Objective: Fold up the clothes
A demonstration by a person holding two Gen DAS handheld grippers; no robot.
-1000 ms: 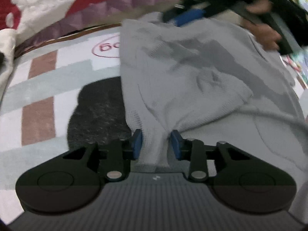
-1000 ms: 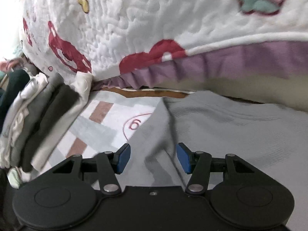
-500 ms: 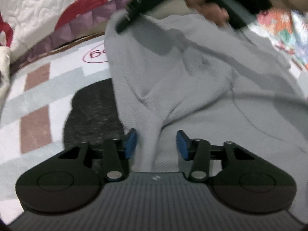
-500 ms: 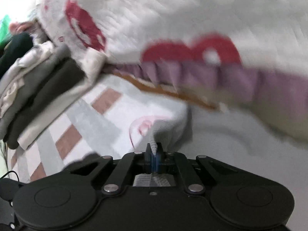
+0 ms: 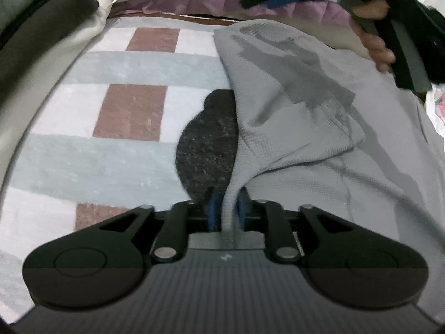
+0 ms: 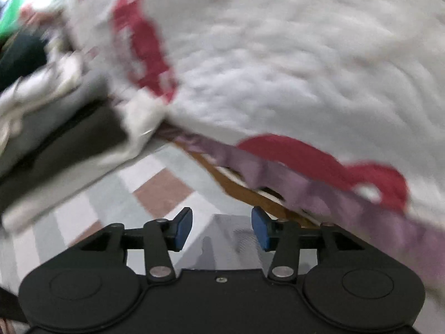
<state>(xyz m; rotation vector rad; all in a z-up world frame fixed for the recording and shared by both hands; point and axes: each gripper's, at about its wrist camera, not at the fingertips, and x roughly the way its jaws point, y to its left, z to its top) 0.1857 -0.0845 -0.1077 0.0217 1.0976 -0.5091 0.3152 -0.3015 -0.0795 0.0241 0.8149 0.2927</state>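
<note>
The grey garment (image 5: 292,117) is lying spread on the checked rug (image 5: 116,150) beside the quilted bedspread (image 6: 278,69). The left gripper (image 5: 224,208) is pinching a bunched fold of its near edge, its jaws easing open slightly while the pads are pressing the cloth. The right gripper (image 6: 221,231) is opening, its pads standing apart over a grey corner (image 6: 230,239) without touching it. Folded clothes (image 6: 41,128) are sitting stacked at the left.

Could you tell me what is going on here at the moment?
A person is folding a grey knit garment on a checked rug, a gripper in each hand. The left gripper pinches a fold of its edge, though its jaws are easing open. The right gripper is opening with nothing pinched. Folded clothes lie stacked alongside.
</note>
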